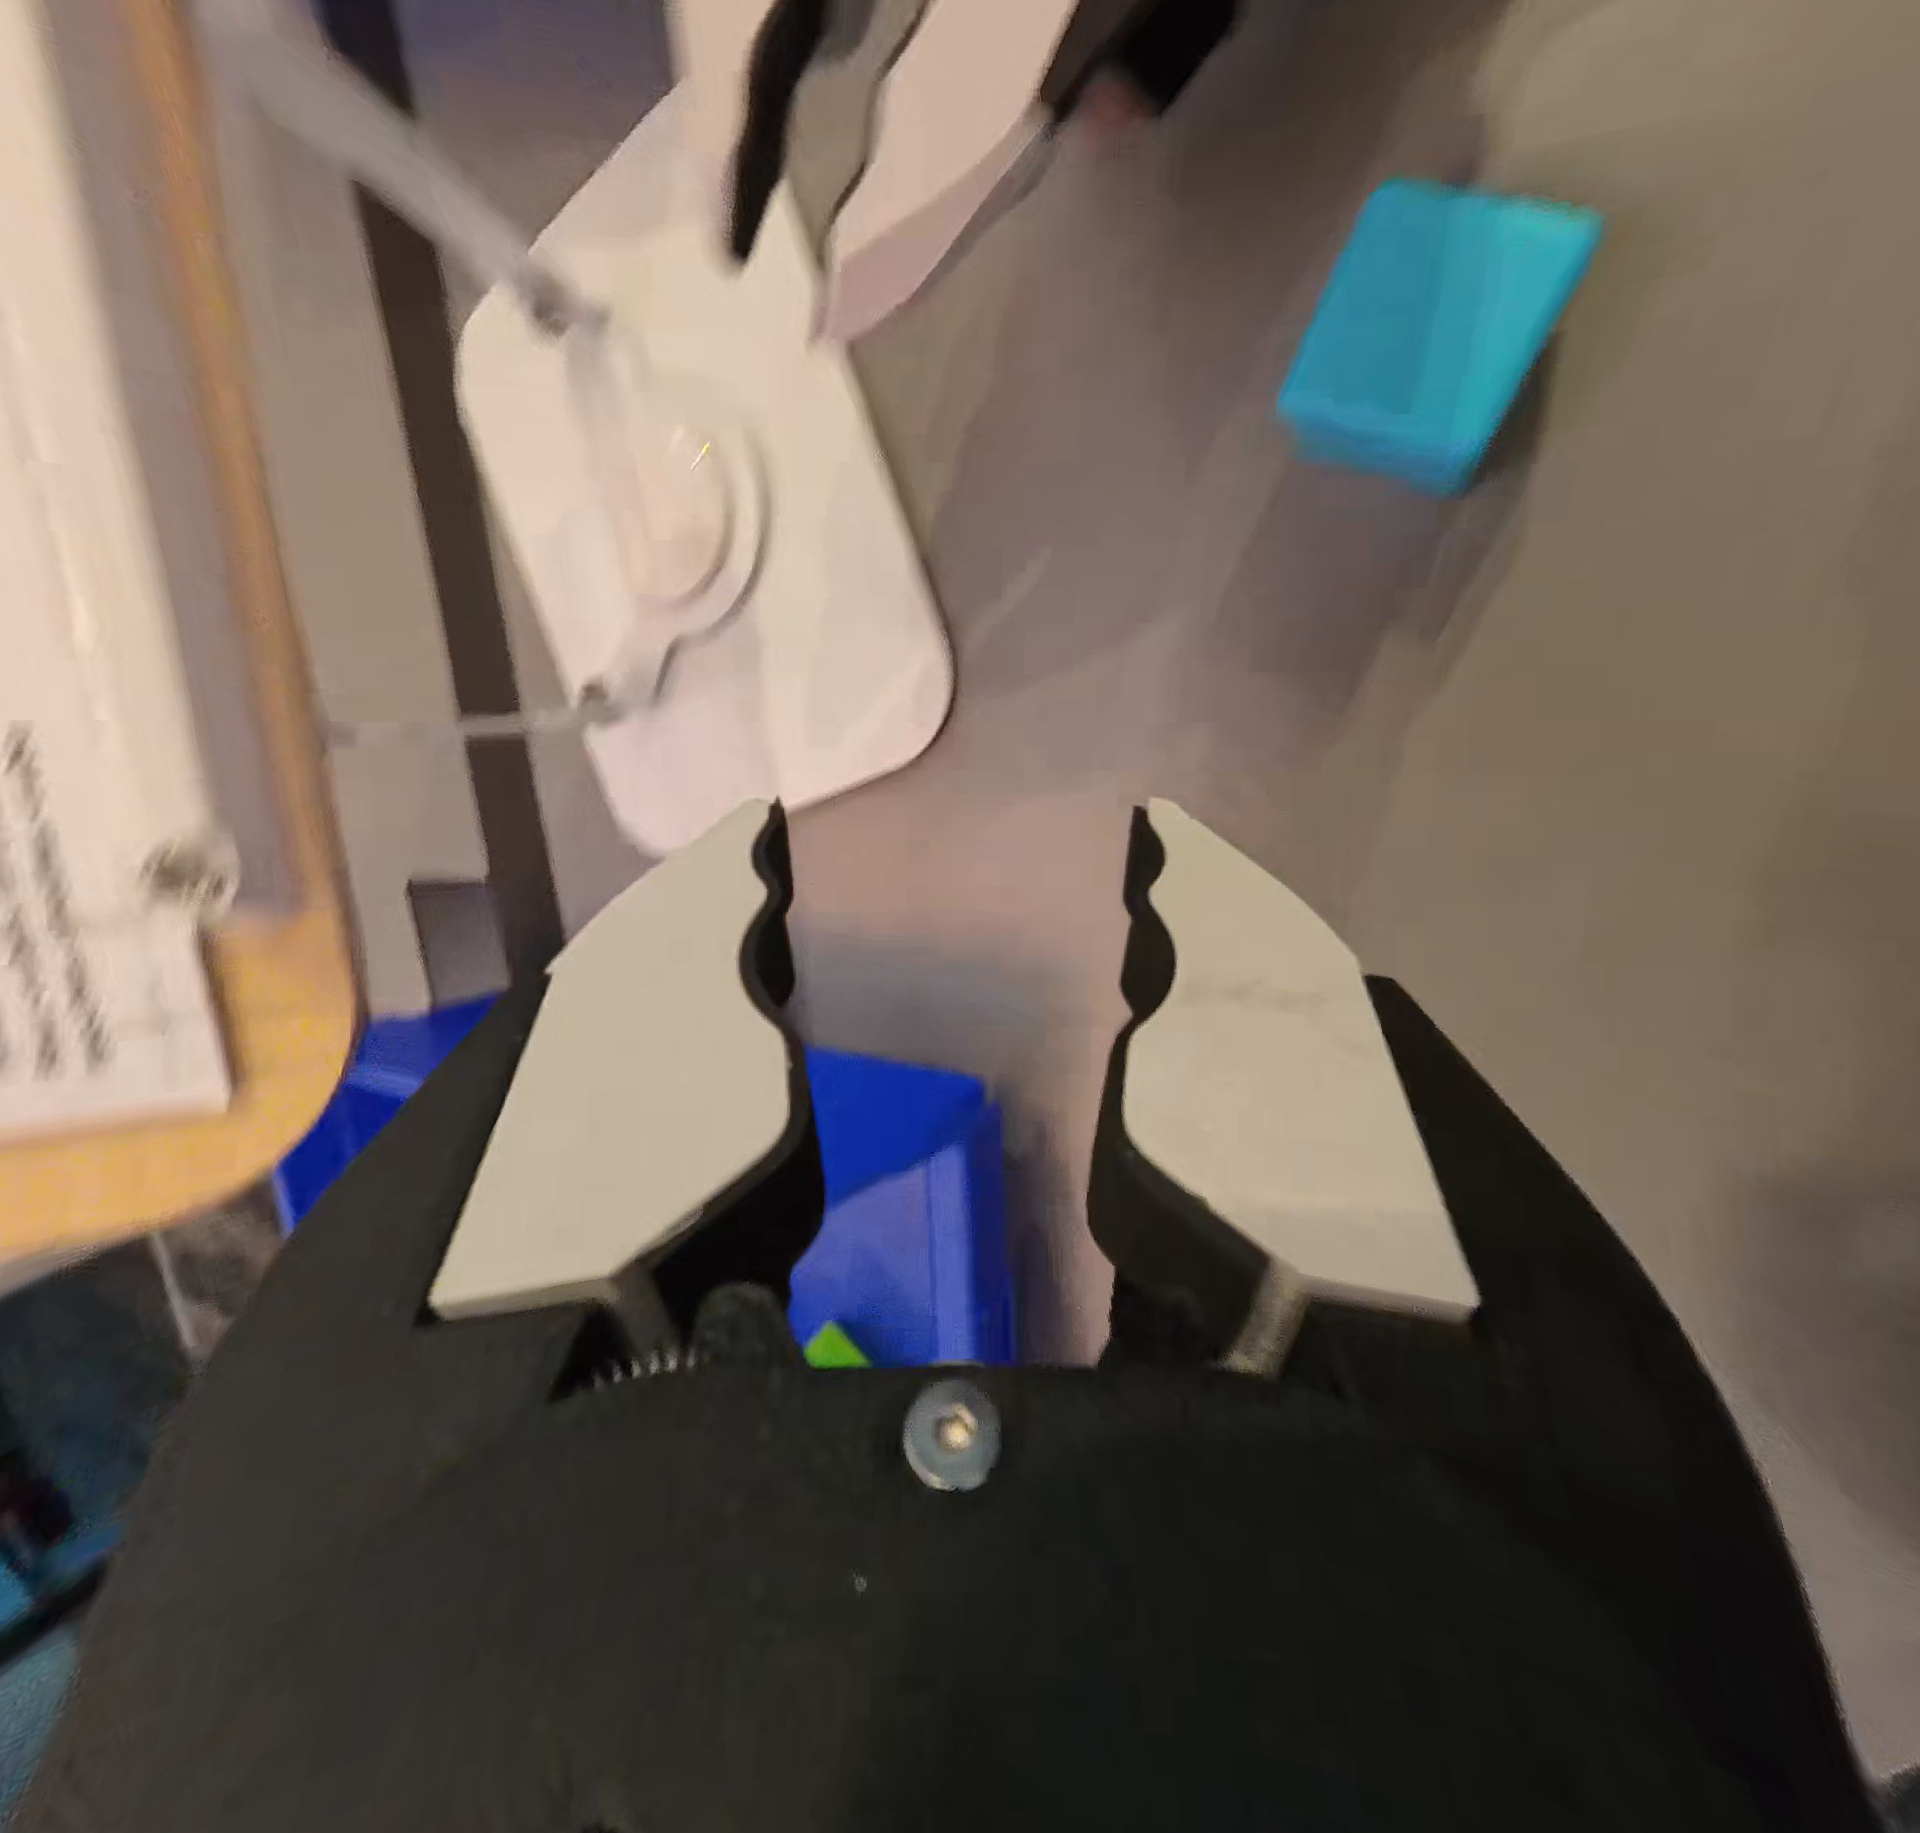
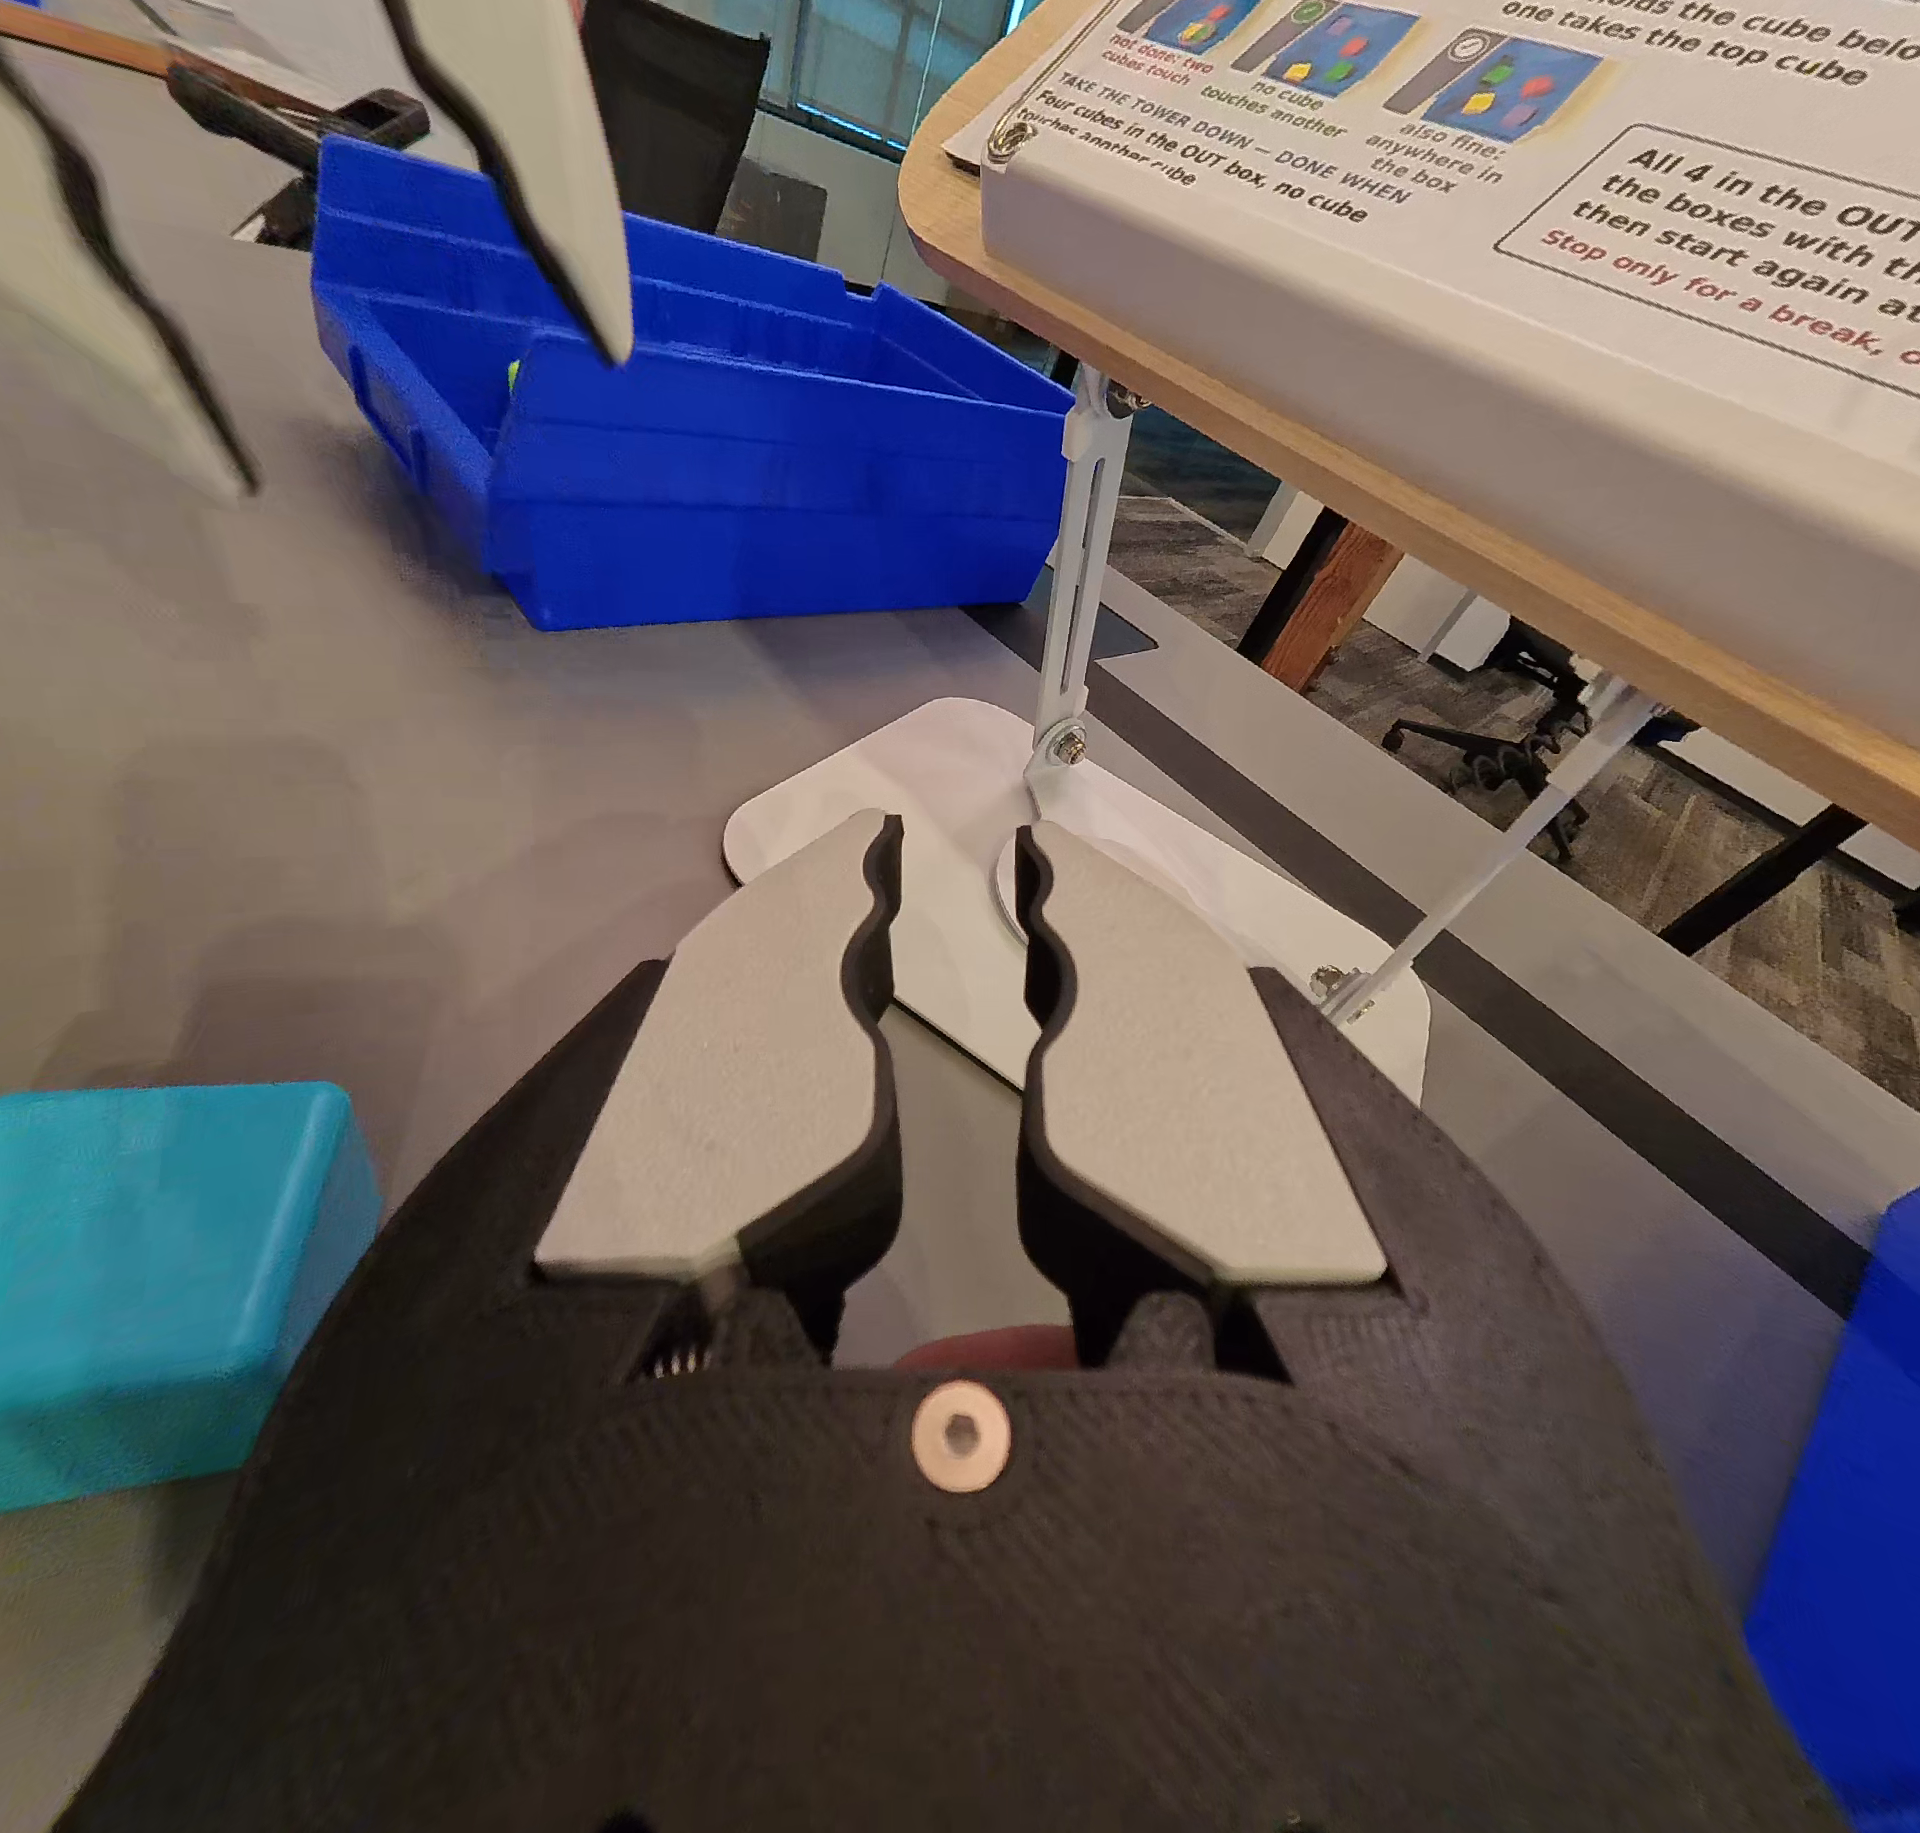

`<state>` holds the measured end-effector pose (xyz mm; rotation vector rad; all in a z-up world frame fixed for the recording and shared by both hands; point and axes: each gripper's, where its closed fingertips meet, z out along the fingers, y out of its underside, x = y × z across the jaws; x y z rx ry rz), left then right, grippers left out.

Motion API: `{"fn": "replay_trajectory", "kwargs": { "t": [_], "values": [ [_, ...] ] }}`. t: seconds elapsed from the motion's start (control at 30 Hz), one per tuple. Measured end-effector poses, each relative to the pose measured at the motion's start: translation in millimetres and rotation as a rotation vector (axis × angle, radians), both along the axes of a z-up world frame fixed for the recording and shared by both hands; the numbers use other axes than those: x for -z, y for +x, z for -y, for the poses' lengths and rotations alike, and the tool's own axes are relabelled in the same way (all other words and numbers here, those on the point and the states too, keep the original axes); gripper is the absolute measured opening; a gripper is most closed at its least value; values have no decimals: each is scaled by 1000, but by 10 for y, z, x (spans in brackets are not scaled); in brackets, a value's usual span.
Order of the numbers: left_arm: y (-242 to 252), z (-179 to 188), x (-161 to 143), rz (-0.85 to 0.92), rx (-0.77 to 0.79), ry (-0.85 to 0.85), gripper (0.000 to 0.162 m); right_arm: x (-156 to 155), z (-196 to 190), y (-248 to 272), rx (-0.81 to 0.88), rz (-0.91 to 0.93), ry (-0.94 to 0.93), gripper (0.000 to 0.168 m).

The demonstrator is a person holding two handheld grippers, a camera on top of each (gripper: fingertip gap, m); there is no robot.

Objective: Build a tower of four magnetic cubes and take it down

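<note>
- The grey table [image 2: 260, 744] carries everything; no tower stands on any part of it that shows, so I'd judge the step in hand is fetching a first cube.
- The blue bin [image 2: 727, 495] sits at the far side, beside the white stand base [image 2: 935, 775] of the instruction board [image 2: 1455, 225].
- The left gripper [image 1: 956, 827] hangs above that bin, jaws spread and empty; it should drop straight down inside the walls before it closes.
- The right gripper [image 2: 956, 838] hovers low over the stand base, jaws parted a little, holding nothing.
- A teal block [image 2: 156, 1264] lies just left of it.
- The cubes: only a green sliver [image 1: 836, 1347] shows in the bin; shape and number I cannot tell.
</note>
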<state>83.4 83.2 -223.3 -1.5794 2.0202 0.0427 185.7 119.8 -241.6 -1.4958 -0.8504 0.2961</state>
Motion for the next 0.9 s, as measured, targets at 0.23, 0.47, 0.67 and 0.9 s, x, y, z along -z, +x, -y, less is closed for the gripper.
{"fn": "replay_trajectory", "kwargs": {
  "t": [0.23,0.47,0.67,0.9],
  "values": [
    [-840,-587,-166,34,-269,52,59,0,6,-4,-1,3,5,21],
    [-1575,-942,-115,-5,-479,76,58,0,9,-7,-3,5,8,21],
    [-1982,-1165,148,-87,-585,45,59,4,13,-13,-5,10,9,21],
    [-2095,-1315,391,-186,-592,40,59,12,19,-23,-8,20,12,21]
  ]
}}
